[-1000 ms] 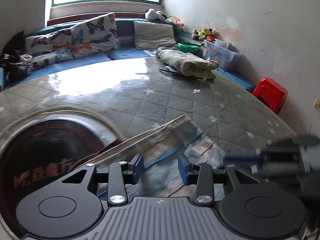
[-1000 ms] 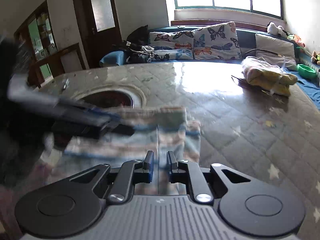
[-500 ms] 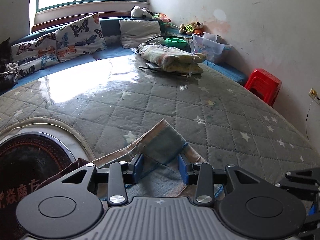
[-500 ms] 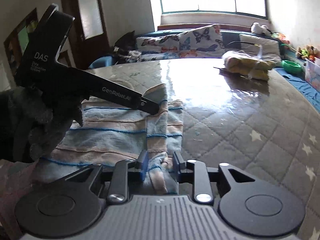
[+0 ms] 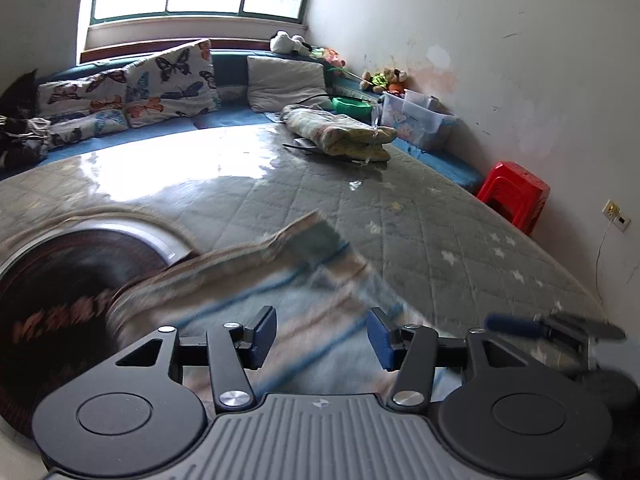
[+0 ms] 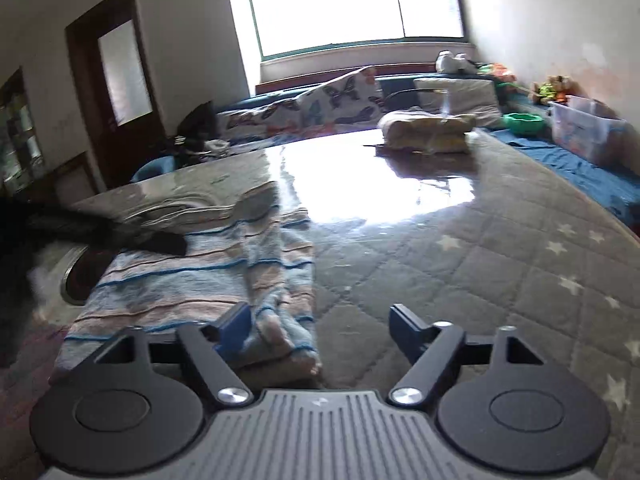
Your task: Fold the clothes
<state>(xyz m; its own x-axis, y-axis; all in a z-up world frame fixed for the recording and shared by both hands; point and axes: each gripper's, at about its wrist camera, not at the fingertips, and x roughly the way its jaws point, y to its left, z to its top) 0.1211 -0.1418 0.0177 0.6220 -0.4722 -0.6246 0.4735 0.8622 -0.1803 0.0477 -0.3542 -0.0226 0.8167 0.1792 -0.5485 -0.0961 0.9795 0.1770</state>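
Soft, light towel (image 6: 192,280) near tabletop (image 6: 460,272) edge: best pinched at corner; both grippers (image 5: 322,336) (image 6: 320,324) wide apart, empty.

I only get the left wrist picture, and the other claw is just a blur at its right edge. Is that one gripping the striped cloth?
Observer: No. In the right wrist view the right gripper is open, with its jaws wide apart and nothing pinched between them.
Operator: So where does the cloth lie?
Observer: The striped towel lies folded on the quilted table. Its near corner sits below the open jaws, toward their left side.
Operator: Is there anything in the room that I miss?
Observer: A dark door with a pale panel stands in the left wall.
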